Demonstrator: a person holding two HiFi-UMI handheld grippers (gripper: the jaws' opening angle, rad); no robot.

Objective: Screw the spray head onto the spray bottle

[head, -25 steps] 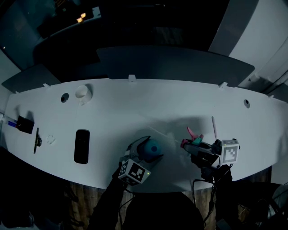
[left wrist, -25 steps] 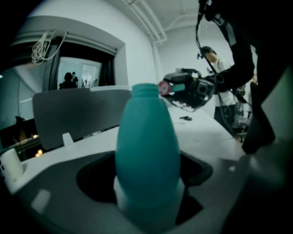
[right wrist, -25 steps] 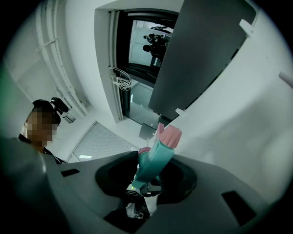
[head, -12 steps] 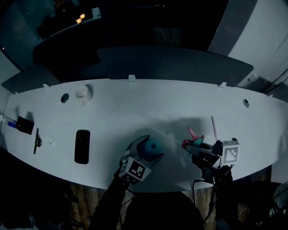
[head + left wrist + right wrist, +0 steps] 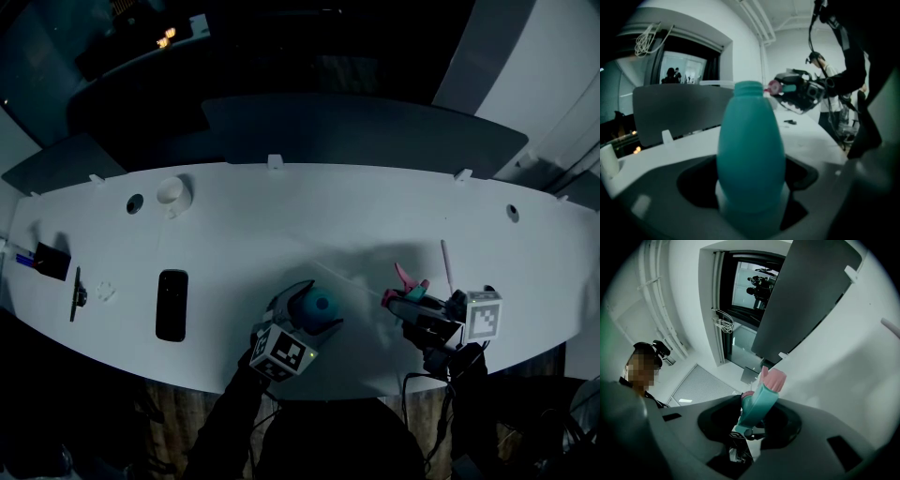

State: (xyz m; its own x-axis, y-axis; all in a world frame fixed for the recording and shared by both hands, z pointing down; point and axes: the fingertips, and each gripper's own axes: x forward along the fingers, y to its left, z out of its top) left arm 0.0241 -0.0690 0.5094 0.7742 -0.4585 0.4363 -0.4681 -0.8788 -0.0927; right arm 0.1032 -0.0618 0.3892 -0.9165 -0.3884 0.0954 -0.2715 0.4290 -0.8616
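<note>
Left gripper [image 5: 302, 319] clamps the spray bottle [image 5: 750, 150] neck-up, and right gripper [image 5: 417, 309] pinches the spray head [image 5: 761, 401], apart, off to the bottle's right.

Dim, blue-tinged light in the head view; the white tabletop [image 5: 281, 216] is the one bright area, a soft grey shadow across its near middle, the surroundings near-black but for small warm lights [image 5: 169, 37] at top left; both gripper views are brighter, lit by pale walls and windows, fisheye-bent with dark corners; the teal bottle [image 5: 750, 154] looms soft-edged near the lens, the spray head [image 5: 761, 397] crisper.
</note>
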